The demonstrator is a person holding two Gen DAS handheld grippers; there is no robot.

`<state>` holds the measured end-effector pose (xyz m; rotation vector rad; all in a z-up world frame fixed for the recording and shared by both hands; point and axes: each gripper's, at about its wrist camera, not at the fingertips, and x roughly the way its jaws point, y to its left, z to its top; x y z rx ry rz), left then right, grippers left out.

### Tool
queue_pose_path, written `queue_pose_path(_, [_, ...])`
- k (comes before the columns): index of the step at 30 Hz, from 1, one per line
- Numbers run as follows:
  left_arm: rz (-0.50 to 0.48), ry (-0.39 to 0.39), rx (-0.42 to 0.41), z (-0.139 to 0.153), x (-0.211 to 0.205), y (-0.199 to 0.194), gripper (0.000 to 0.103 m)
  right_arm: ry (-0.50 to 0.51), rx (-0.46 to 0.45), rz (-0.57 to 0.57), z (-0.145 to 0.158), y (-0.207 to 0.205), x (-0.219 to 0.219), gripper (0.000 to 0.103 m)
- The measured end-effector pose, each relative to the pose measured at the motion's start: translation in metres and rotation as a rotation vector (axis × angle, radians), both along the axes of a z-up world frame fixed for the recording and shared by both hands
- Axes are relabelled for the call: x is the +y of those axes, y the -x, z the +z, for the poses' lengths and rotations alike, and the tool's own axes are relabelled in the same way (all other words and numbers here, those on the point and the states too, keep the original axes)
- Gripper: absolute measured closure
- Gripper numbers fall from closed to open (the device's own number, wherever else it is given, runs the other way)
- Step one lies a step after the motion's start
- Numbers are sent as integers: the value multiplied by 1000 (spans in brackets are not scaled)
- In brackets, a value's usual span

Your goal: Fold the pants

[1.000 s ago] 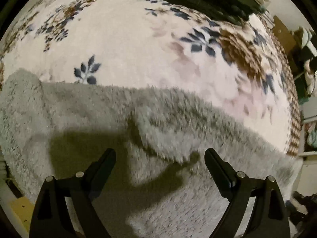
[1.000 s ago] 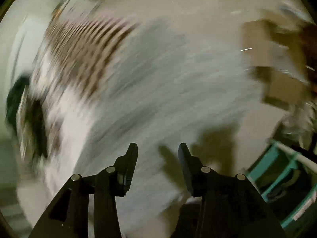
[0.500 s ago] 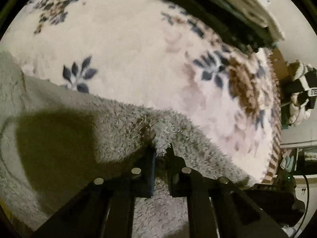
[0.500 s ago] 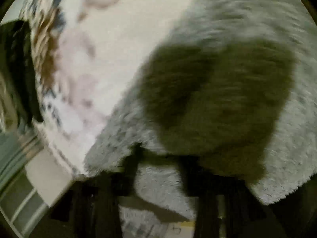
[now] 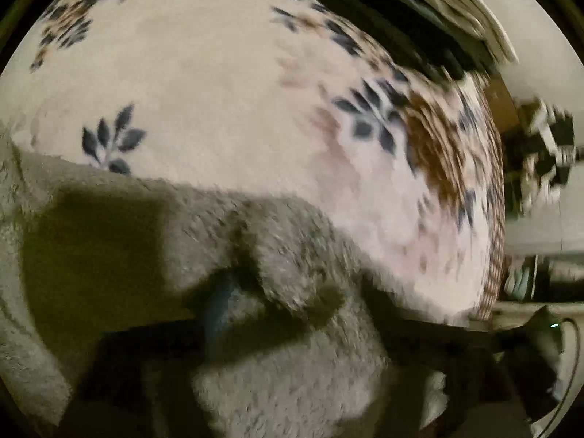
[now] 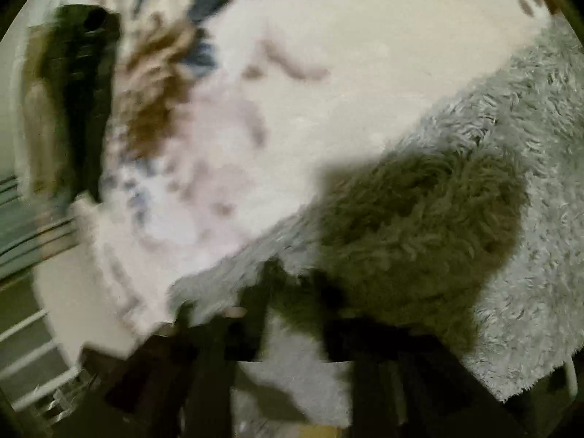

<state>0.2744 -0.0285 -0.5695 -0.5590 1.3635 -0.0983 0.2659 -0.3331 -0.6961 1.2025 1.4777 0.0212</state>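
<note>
We are seeing 1 pair of fluffy grey fleece pants (image 5: pixel 277 376) lying on a cream blanket with blue and brown flower prints (image 5: pixel 226 73), filling the near part of both views. 1 stack of dark and pale folded clothes (image 5: pixel 419 18) is sitting at the blanket's far edge. The left gripper (image 5: pixel 292 310) and right gripper (image 6: pixel 295 292) are blurred; their fingers have just been opening and are standing apart, a raised fold of fleece lying between each pair.

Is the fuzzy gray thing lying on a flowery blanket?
Yes, the fuzzy gray pants lie on a pale blanket printed with blue leaves and brown flowers.
</note>
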Motion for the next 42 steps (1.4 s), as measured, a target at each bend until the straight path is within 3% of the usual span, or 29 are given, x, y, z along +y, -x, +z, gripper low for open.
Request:
queue_pose_path(2, [-32,-35,-10,7,-8,10,16,20,-96,-22,20,24,-27,14])
queue_pose_path(4, [-64,-84,-2,14,-17,23,16,69,-115,-56,30,56,-60,14])
queue_pose_path(6, [-83,-123,-9,21,-30,39,16,126,-106,-131,36,95,-102,14])
queue_pose_path(11, [-143,-141,19,18,-78,72,16,402,-14,-432,47,210,-231,15])
queue_pose_path(13, [-200,-156,54,6,-108,83,16,452,20,-508,42,237,-272,24])
queue_pose_path(14, [-217,-158,64,1,-118,86,16,460,34,-540,37,245,-288,34])
queue_pose_path(17, [-298,-195,96,-16,-152,94,16,439,48,-572,14,254,-323,36])
queue_pose_path(19, [-352,-314,132,-27,-168,96,16,424,63,-567,-4,250,-335,47])
queue_pose_path(21, [-377,-348,131,-35,-174,95,9,420,87,-544,-22,242,-340,96])
queue_pose_path(22, [-379,-348,135,-37,-174,94,5,425,106,-537,-29,240,-343,97])
queue_pose_path(23, [-380,-346,139,-38,-174,93,0,442,96,-562,-27,242,-343,98])
queue_pose_path(26, [-394,-355,160,-44,-176,88,0,496,73,-580,-14,246,-339,98])
queue_pose_path(29, [-386,-368,184,-49,-177,81,0,389,33,-584,-28,258,-339,94])
queue_pose_path(31, [-369,-377,194,-51,-178,77,0,300,9,-620,-41,272,-341,75])
queue_pose_path(33, [-365,-386,195,-53,-180,75,0,303,-41,-658,-44,283,-340,36])
queue_pose_path(34, [-359,-388,197,-54,-184,73,0,304,-62,-672,-45,286,-339,32])
queue_pose_path(38, [-346,-399,201,-65,-206,68,0,131,-180,-695,-80,276,-338,31])
queue_pose_path(40, [-346,-399,206,-67,-209,66,0,127,-187,-701,-88,268,-336,32])
queue_pose_path(42, [-347,-398,212,-68,-209,63,0,170,-273,-725,-75,262,-335,43])
